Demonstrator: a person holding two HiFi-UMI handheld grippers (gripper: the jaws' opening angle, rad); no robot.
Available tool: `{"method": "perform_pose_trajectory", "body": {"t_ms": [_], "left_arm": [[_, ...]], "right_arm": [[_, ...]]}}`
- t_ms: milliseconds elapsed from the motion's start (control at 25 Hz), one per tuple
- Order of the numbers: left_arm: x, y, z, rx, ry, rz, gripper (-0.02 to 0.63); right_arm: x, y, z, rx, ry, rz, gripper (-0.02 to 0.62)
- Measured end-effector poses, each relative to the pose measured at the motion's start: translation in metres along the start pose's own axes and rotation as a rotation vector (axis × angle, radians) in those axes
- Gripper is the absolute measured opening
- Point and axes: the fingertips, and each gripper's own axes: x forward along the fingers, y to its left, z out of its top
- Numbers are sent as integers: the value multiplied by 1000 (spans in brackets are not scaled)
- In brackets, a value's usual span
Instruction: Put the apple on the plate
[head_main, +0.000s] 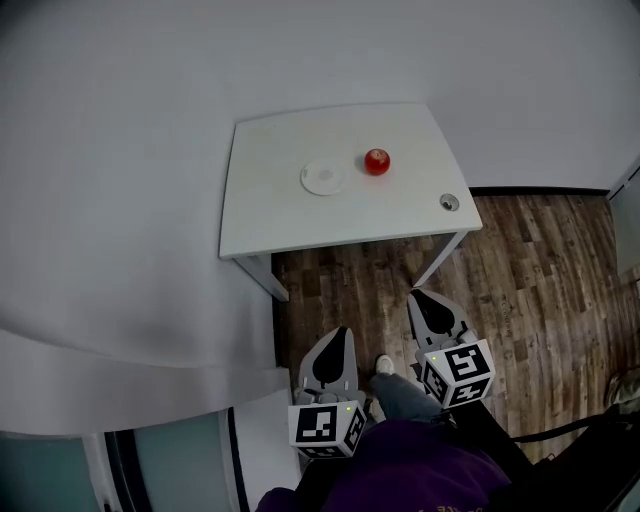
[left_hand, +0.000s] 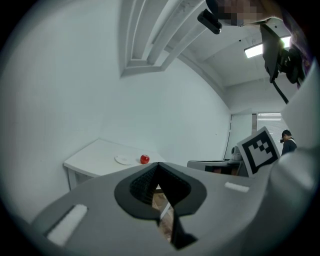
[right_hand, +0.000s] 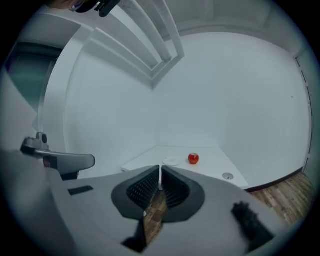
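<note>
A red apple (head_main: 377, 161) rests on a white table (head_main: 270, 215), just right of a small white plate (head_main: 323, 177). Both grippers hang far from the table, over the wooden floor near the person's legs. My left gripper (head_main: 338, 335) is shut with nothing between its jaws. My right gripper (head_main: 424, 297) is likewise shut and empty. In the left gripper view the apple (left_hand: 144, 159) and plate (left_hand: 123, 159) look small and distant. From the right gripper view the apple (right_hand: 193, 159) and plate (right_hand: 171, 161) also lie far ahead.
A round cable grommet (head_main: 449, 202) sits in the table's front right corner. The table stands in a room corner against white walls. Wooden floor (head_main: 530, 270) stretches between me and the table. A door handle (right_hand: 57, 159) shows at the left of the right gripper view.
</note>
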Motion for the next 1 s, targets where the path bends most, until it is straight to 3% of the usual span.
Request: {"method": "perform_pose_trajectory", "body": {"t_ms": [400, 1000], "left_arm": [[73, -2, 16, 5, -4, 22, 8], [117, -1, 18, -20, -3, 83, 8]], "right_arm": [[55, -50, 25, -15, 2, 49, 12], [96, -81, 35, -37, 6, 114, 12]]}}
